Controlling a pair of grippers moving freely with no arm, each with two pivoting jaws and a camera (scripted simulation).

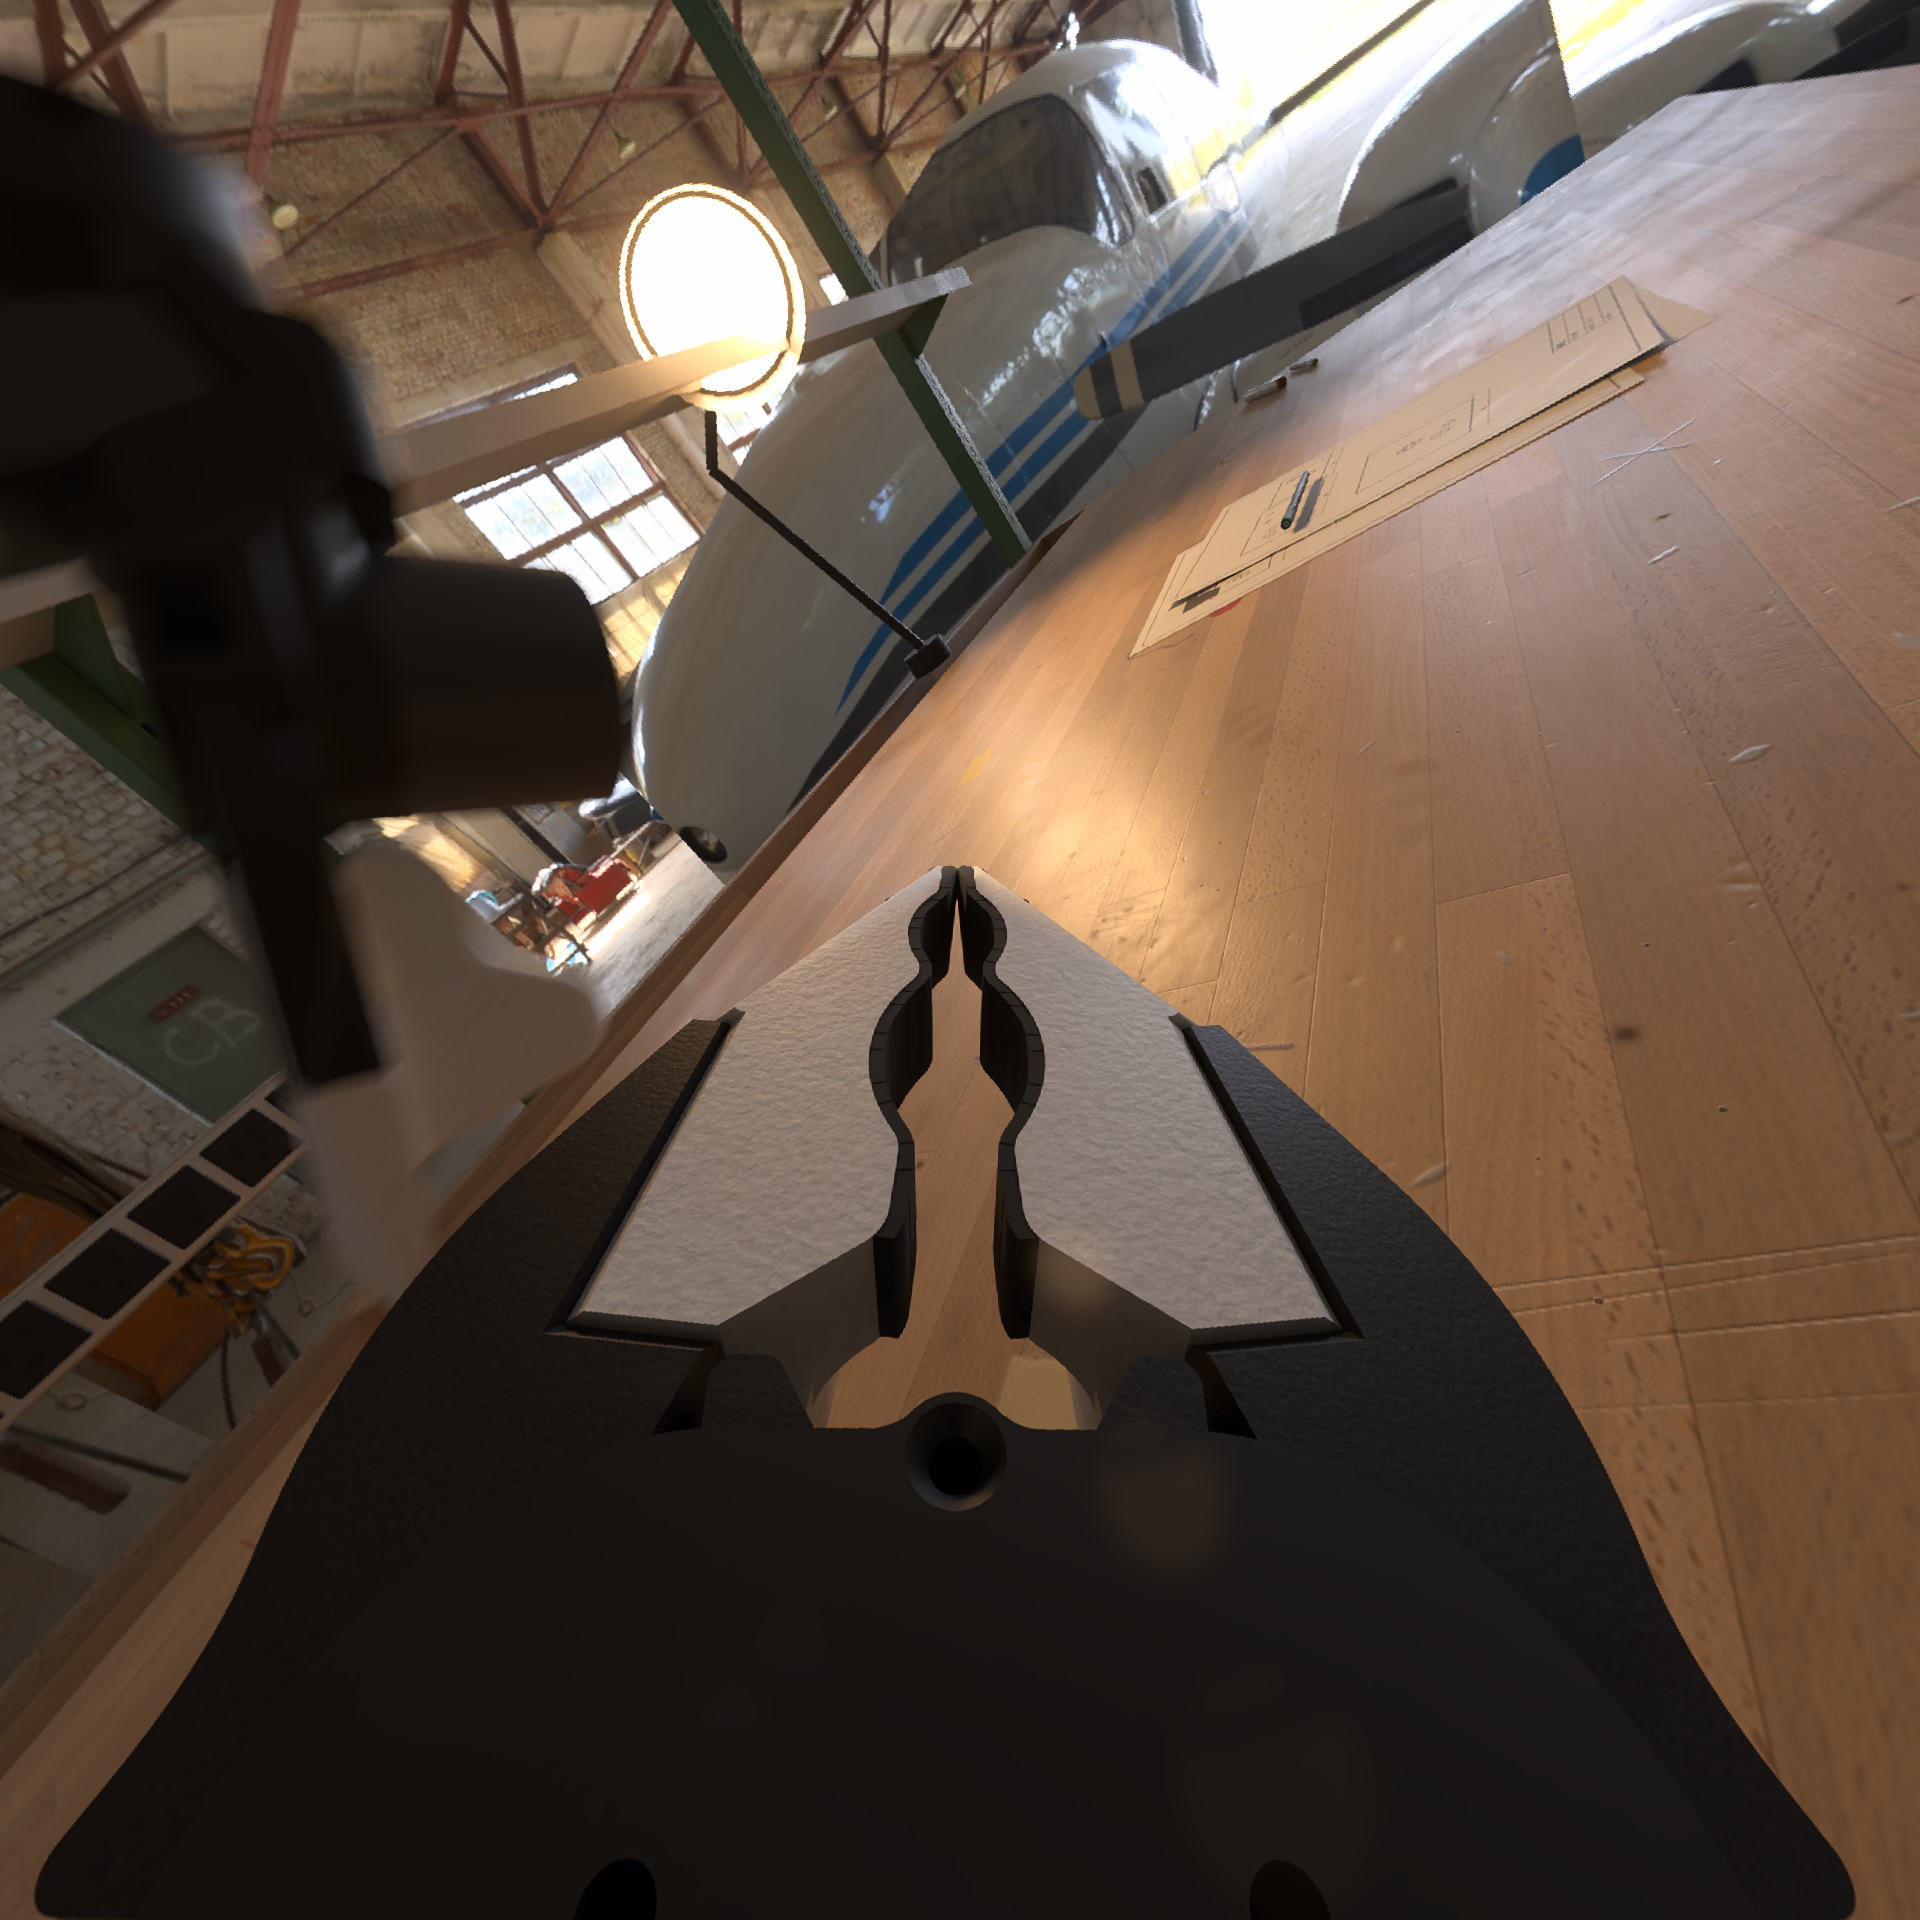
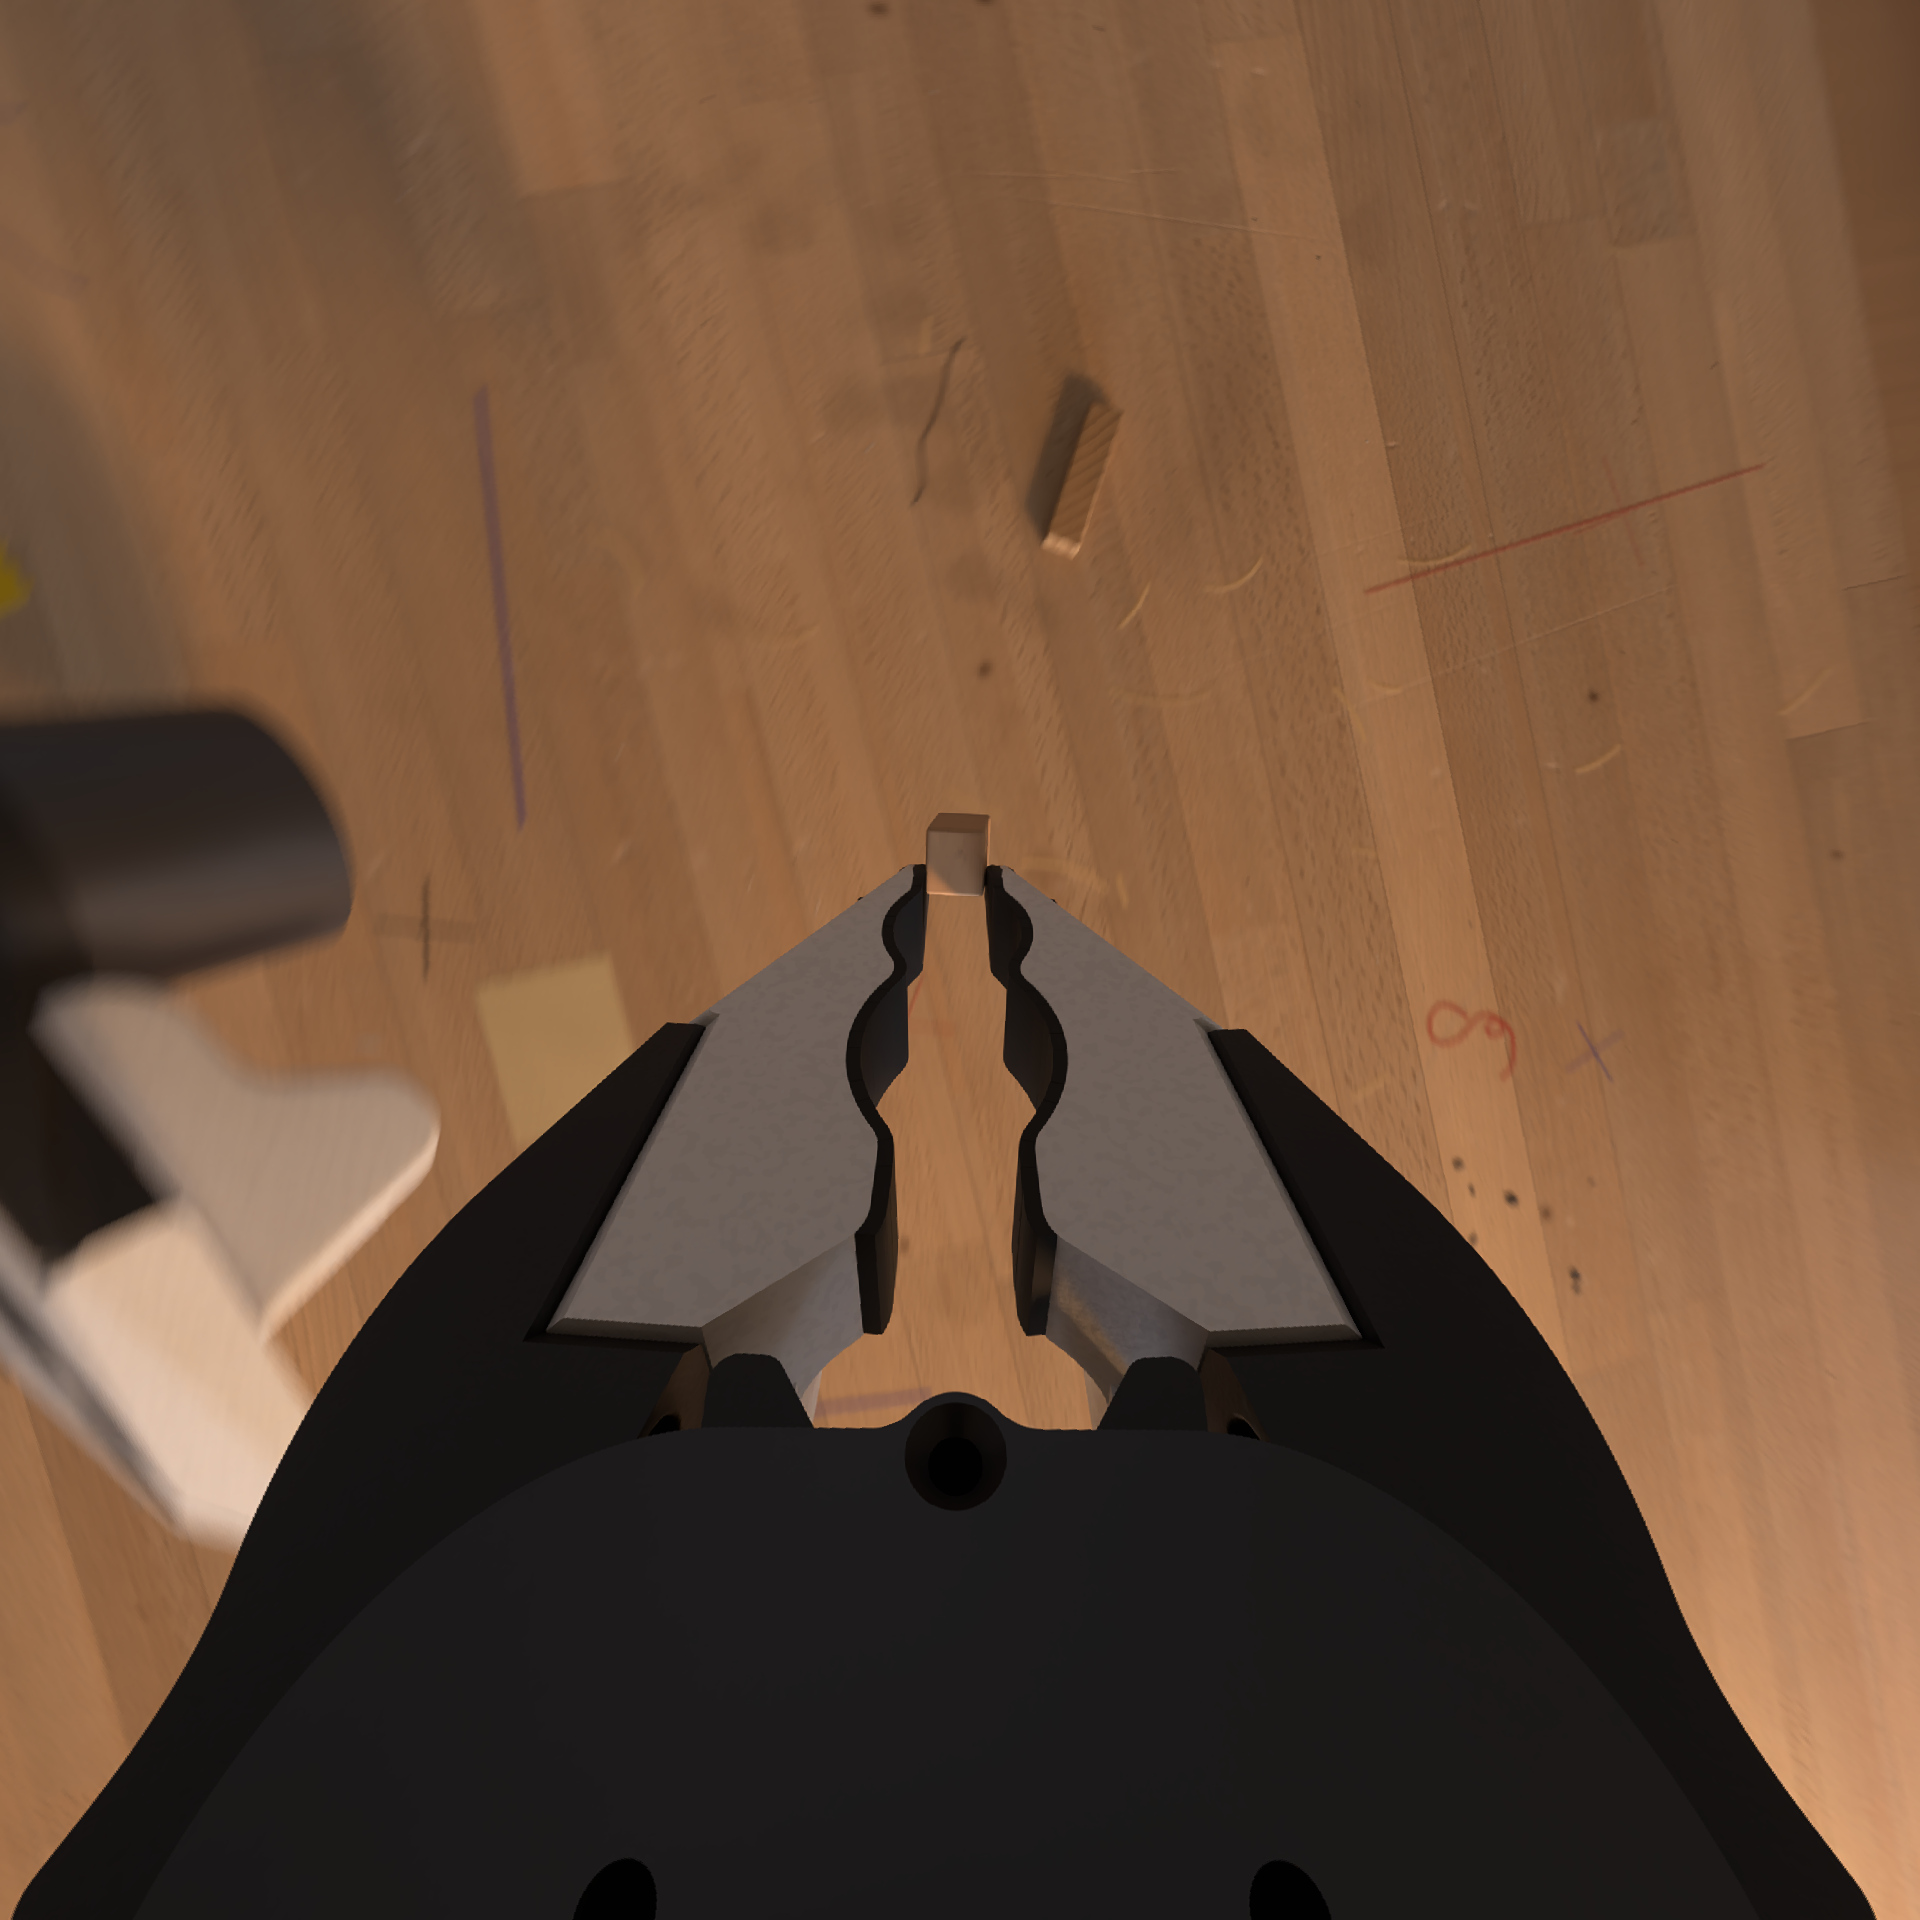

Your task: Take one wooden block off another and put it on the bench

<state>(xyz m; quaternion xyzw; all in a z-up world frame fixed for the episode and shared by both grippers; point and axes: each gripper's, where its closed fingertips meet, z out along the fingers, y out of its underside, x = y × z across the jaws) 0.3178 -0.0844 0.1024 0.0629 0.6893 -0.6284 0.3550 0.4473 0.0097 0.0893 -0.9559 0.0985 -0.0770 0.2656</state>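
The right gripper [image 2: 956,881] pinches a small wooden block [image 2: 957,854] at its fingertips, raised above the bench [image 2: 1455,520], apparently to set it down beside the flat block [image 2: 1073,465]. The left gripper [image 1: 956,883], fingers clenched on nothing, idles near the bench's long edge, apparently keeping clear.

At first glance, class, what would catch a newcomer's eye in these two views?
In the right wrist view, the right gripper pinches a small wooden block at its fingertips, above the bench, where a second block lies farther ahead. In the left wrist view, the left gripper is shut on nothing, with a white aeroplane beyond the bench edge.
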